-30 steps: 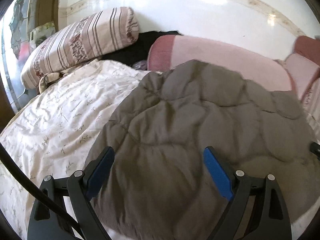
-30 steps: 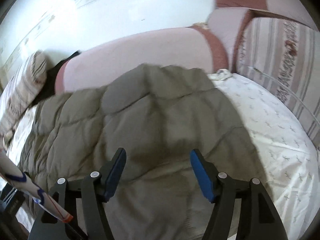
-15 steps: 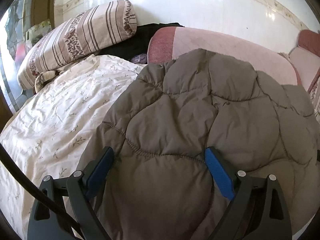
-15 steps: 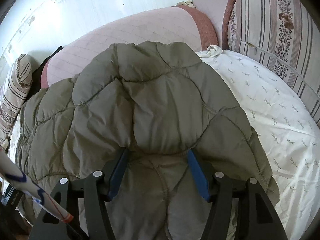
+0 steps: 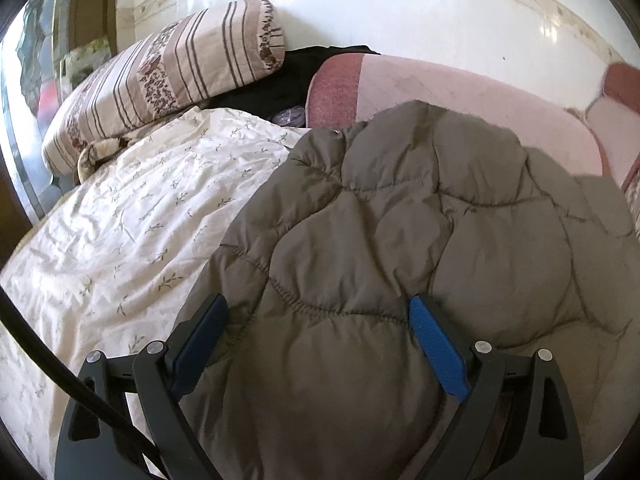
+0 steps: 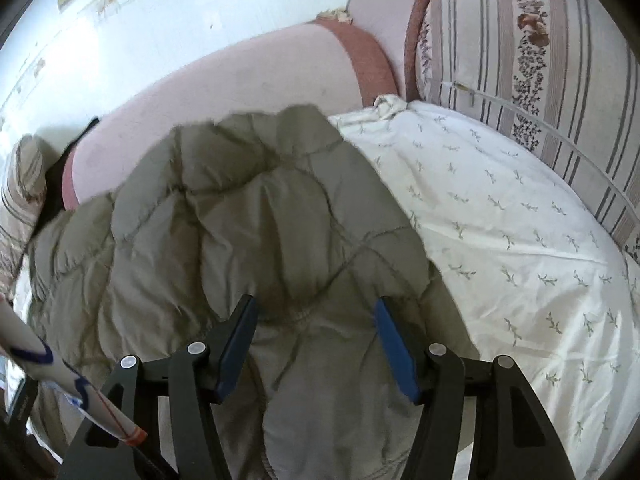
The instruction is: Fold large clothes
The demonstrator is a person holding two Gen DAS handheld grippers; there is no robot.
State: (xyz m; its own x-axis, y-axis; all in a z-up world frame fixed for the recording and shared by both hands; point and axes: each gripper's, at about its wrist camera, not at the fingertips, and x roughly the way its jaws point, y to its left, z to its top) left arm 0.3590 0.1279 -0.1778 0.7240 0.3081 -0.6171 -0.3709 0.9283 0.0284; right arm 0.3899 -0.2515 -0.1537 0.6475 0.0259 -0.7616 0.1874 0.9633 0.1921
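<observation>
Judging from how the puffy grey-brown quilted jacket lies bunched and unsquared on the white sprigged bedsheet, I reckon folding has barely begun, with my left gripper and right gripper both spread wide, pinching nothing.

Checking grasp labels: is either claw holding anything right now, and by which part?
Neither. The left claw and right claw are both open over the near edge of the grey quilted jacket; padding bulges between their fingers, but nothing is pinched.
</observation>
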